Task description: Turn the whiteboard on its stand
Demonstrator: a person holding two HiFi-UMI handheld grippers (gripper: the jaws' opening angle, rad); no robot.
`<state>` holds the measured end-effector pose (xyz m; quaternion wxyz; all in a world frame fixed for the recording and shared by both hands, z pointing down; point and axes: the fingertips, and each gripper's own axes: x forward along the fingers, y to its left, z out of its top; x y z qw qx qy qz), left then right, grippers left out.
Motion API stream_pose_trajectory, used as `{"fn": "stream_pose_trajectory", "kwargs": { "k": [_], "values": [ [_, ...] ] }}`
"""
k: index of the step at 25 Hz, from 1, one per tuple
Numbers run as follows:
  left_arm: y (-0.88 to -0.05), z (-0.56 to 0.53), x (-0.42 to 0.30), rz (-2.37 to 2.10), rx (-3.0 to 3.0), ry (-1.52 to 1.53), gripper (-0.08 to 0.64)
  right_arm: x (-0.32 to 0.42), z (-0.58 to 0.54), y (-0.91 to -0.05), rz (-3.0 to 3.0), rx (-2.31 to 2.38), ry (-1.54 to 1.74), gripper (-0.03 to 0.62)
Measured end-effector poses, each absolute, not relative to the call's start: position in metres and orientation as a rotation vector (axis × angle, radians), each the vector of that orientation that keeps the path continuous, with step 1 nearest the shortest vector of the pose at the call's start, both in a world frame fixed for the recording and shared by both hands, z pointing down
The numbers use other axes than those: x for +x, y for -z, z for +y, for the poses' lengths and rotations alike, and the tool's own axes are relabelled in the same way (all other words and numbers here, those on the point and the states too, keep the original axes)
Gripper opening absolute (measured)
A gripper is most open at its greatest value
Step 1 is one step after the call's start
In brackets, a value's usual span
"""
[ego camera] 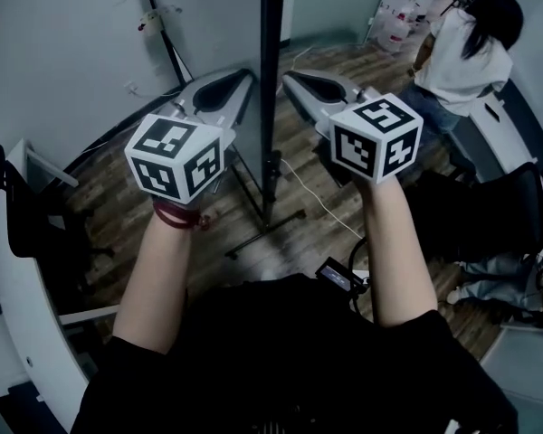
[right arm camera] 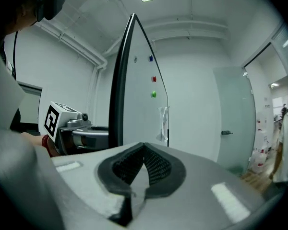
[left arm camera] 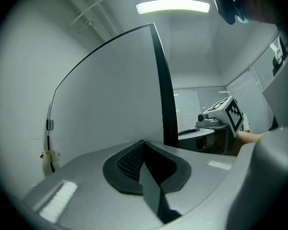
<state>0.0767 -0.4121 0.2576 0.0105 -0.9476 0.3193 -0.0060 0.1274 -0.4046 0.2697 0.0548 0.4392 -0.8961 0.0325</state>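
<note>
Head view has the big white whiteboard with a black frame (ego camera: 270, 107) edge-on, so it's just a dark vertical strip running down to its thin black stand (ego camera: 267, 227) on the wooden floor (ego camera: 109, 188); it sits dead centre between the two grippers. That view also catches a person in a white top (ego camera: 462, 57) off at the far right, who shows only at the very edge of the right gripper view.

The gripper views give you the actual board faces; the left one shows a plain white side (left arm camera: 110, 95) under a long ceiling light (left arm camera: 173, 6); the right one shows the other side (right arm camera: 141, 109) with small blue (right arm camera: 150, 58), red (right arm camera: 153, 79) and green (right arm camera: 153, 94) magnets, plus a pale door (right arm camera: 230, 119) behind.

Only markings I can see: black-and-white square patterns on the gripper cubes.

Left gripper (left arm camera: 143, 143) jaws are together, nothing between them; right gripper (right arm camera: 143, 145) same, pads pressed shut and empty. Tips sit close on either side of the board's edge; can't tell if they touch it.
</note>
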Motion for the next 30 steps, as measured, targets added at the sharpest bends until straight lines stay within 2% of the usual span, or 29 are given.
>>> {"fn": "stream_pose_trajectory", "kwargs": {
  "k": [14,30],
  "values": [
    [-0.263,-0.435,0.070,0.951,-2.995,0.024,0.002,0.131,-0.409,-0.260,-2.771,1.353,-0.085,0.006],
    [-0.282,-0.429,0.067,0.839,-3.063,0.086,0.002,0.123,-0.380,-0.252,-2.800,1.442,-0.170,0.081]
  ]
}}
